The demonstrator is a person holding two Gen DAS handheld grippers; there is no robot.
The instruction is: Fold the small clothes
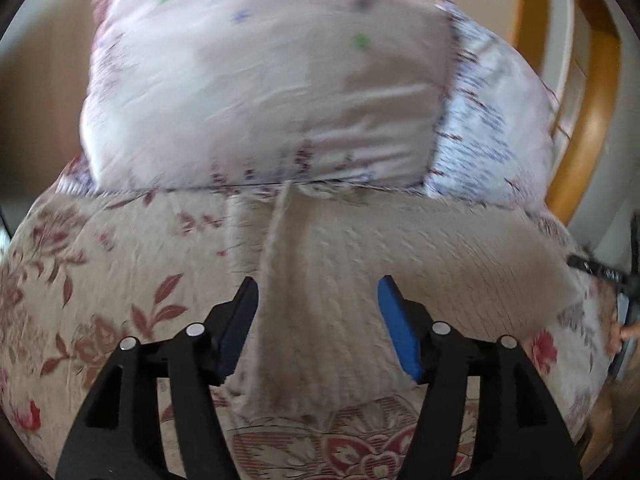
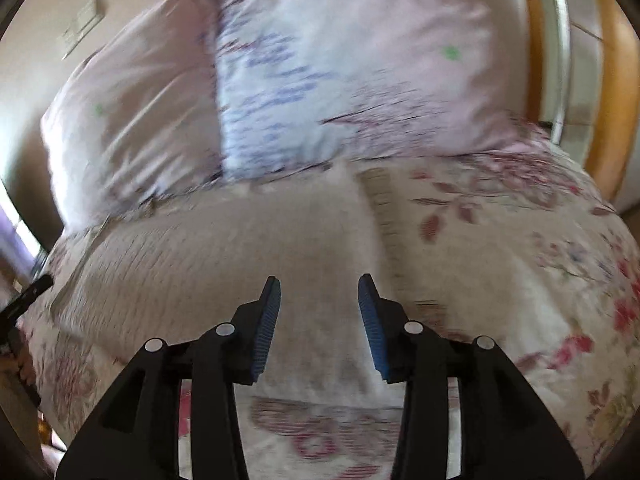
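The knit garment (image 1: pixel 340 280), a cream textured piece, lies spread on the bed's floral bedspread (image 1: pixel 100 280), directly beneath and ahead of both tools. Nearest, the left tongs (image 1: pixel 318 328) hang just above it with their blue pads spread wide and nothing between them; a raised fold or seam of the knit runs up between the pads toward the pillows. The garment's near hem ends just past the left tongs, where the red-and-pink flower print of the bedspread shows below it. The right tongs (image 2: pixel 319 322) are likewise released, pads apart over the cloth, gripping nothing. In the right wrist view the garment's (image 2: pixel 240 260) right-hand edge is a ribbed band running away from the tongs, with open bedspread (image 2: pixel 520 260) beyond it on that side. To its left the cloth tapers out toward the bed's edge. Both views are smeared by motion blur, so the exact cut of the garment is hard to tell. Farther back, the knit's far edge meets two pale pink pillows (image 1: pixel 260 92) leaning upright, a blue-printed panel (image 1: pixel 480 128) between them. Behind them stands a curved wooden headboard (image 1: pixel 592 92).
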